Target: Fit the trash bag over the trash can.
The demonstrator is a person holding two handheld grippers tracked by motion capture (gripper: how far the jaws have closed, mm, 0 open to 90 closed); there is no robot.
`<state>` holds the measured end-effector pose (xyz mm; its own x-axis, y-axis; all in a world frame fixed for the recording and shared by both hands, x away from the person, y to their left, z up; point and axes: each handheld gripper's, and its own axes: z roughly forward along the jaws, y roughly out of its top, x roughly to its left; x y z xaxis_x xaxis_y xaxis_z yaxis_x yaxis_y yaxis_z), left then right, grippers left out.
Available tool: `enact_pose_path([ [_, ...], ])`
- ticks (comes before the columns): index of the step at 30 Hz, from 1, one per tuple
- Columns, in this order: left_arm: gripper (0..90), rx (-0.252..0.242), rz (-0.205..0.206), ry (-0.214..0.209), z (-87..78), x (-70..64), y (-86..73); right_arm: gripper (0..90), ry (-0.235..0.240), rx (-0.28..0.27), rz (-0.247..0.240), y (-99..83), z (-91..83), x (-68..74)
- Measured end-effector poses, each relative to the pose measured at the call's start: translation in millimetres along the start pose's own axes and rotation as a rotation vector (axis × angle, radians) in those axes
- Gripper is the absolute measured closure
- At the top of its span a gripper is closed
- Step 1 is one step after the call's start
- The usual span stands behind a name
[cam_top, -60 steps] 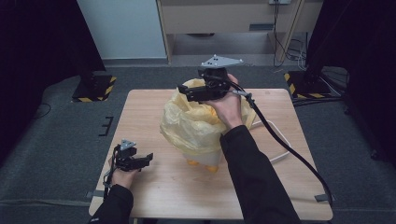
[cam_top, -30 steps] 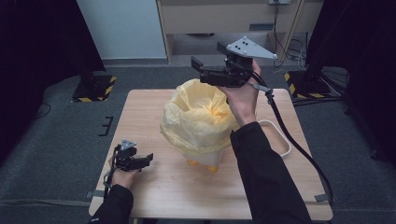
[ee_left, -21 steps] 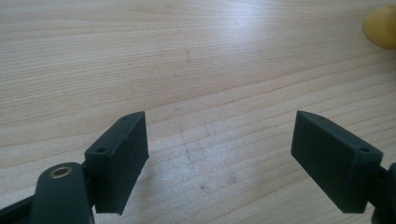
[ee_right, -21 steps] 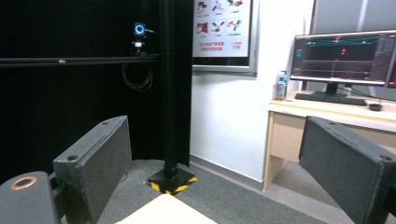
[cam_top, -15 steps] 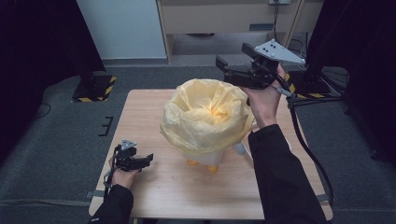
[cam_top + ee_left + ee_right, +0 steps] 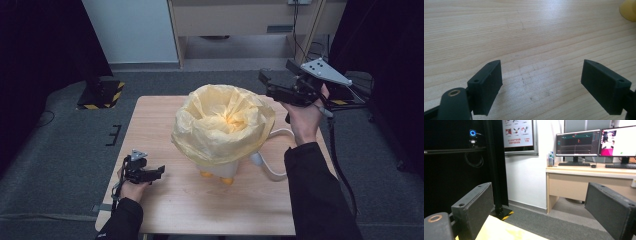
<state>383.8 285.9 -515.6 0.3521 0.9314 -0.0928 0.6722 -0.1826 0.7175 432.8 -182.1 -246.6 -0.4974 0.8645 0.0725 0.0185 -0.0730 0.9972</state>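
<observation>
Left gripper (image 6: 161, 172) rested near table (image 6: 160, 125) edge, jaws apart, empty. Mid-table, yellow bag (image 6: 222, 125) lined what looked like small white bin, mouth open. Right gripper (image 6: 263, 82) had lifted clear beyond it, jaws apart: lining apparently finished.

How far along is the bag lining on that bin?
Done: the yellow bag sits open over the white bin, rim folded down around it. In hand: nothing; the right gripper is open beside the rim, the left gripper open near the table. Left: possibly tidying the fold.
</observation>
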Motion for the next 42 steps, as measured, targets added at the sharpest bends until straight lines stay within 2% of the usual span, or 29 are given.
enact_pose_path([
  [9, 15.6, 0.017, 0.004, -0.001, 1.8, -0.7, -0.6, 8.6, -0.053, 0.039, 0.036, -36.4, -15.6, -27.8],
  [19, 14.3, 0.046, 0.011, -0.01, 5.0, -2.0, -1.8, 6.9, -0.074, 0.104, 0.122, -94.3, -30.2, -52.9],
  [26, 13.2, 0.071, 0.018, -0.022, 8.3, -3.3, -2.8, 7.0, -0.106, 0.248, 0.121, -144.6, -40.5, -62.1],
  [30, 12.9, 0.078, 0.024, -0.025, 9.3, -4.1, -3.3, 5.9, -0.112, 0.298, 0.137, -168.1, -44.0, -67.2],
  [32, 12.4, 0.075, 0.023, -0.031, 9.7, -4.4, -3.4, 4.7, -0.104, 0.322, 0.124, -175.9, -45.0, -68.3],
  [35, 10.9, 0.078, 0.035, -0.034, 10.2, -5.3, -3.6, 2.6, -0.101, 0.381, 0.068, -186.6, -46.3, -67.2],
  [36, 10.8, 0.075, 0.033, -0.033, 10.5, -5.9, -3.8, 2.3, -0.106, 0.4, 0.063, -190.3, -46.9, -66.9],
  [38, 10.5, 0.079, 0.042, -0.031, 10.5, -6.2, -3.9, 1.2, -0.081, 0.429, 0.104, -198.3, -48.8, -67.8],
  [40, 10.2, 0.082, 0.05, -0.031, 10.7, -6.4, -4.1, 1.6, -0.077, 0.455, 0.123, -207.0, -51.3, -69.4],
  [42, 9.4, 0.078, 0.05, -0.029, 11.3, -7.3, -4.3, 2.4, -0.092, 0.494, 0.119, -215.1, -54.3, -71.4],
])
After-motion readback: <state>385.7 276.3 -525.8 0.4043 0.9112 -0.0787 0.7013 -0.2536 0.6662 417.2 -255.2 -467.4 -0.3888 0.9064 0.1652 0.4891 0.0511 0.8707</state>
